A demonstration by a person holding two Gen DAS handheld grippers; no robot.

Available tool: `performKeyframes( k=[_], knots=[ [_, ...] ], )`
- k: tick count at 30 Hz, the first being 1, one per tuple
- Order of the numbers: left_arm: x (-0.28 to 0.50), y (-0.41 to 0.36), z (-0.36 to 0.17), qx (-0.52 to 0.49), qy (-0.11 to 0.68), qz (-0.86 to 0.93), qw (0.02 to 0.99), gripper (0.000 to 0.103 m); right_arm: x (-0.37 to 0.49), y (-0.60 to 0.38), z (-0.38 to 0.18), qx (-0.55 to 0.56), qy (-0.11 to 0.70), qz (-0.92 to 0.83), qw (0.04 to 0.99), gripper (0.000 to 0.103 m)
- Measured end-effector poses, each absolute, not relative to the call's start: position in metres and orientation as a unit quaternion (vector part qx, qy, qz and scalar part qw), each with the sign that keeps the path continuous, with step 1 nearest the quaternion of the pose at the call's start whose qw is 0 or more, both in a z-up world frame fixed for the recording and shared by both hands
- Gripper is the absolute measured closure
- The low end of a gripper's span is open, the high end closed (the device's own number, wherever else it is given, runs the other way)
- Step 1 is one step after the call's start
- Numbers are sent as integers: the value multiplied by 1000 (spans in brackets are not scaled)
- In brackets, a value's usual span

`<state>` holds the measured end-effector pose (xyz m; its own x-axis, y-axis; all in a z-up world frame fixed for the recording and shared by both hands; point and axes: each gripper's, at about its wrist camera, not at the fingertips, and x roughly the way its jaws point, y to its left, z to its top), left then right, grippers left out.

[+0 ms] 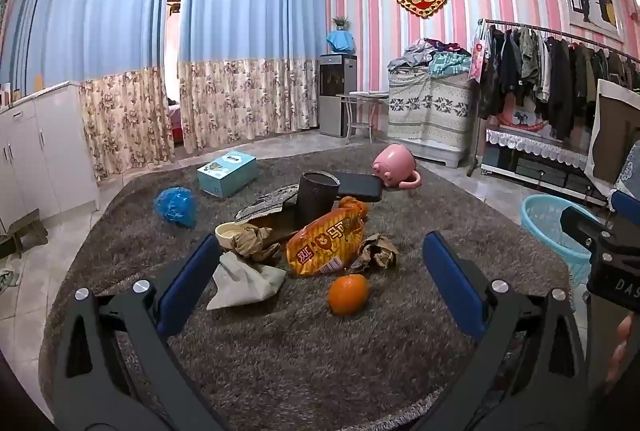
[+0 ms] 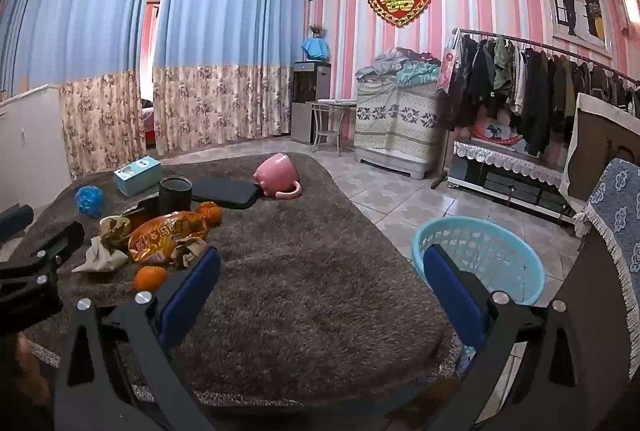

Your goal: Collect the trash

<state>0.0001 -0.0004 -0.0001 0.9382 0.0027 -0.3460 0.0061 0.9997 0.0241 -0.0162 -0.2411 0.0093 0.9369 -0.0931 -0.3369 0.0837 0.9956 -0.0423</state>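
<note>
A pile of trash lies on a grey shaggy cloth (image 1: 280,351): an orange snack bag (image 1: 326,243), two crumpled brown papers (image 1: 256,241) (image 1: 378,251), a grey-white wad (image 1: 244,279) and a blue plastic bag (image 1: 175,206). An orange fruit (image 1: 348,294) sits in front of the pile. My left gripper (image 1: 318,279) hangs open just short of the pile, nothing between its blue pads. My right gripper (image 2: 320,283) is open over bare cloth, the snack bag (image 2: 168,237) off to its left. A light blue basket (image 2: 484,255) stands on the floor to the right.
Behind the pile are a dark cylinder cup (image 1: 316,197), a black case (image 1: 360,186), a tipped pink mug (image 1: 394,165), a teal tissue box (image 1: 227,173) and a small cream bowl (image 1: 229,232). White cabinets (image 1: 44,151) stand left, a clothes rack (image 1: 560,79) right.
</note>
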Motion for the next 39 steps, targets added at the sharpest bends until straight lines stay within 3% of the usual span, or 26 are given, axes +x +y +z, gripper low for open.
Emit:
performKeyframes(
  k=[39],
  knots=[
    [-7, -3, 9, 4, 169, -2, 986, 5, -14, -244, 8, -9, 177, -46, 983, 4]
  ],
)
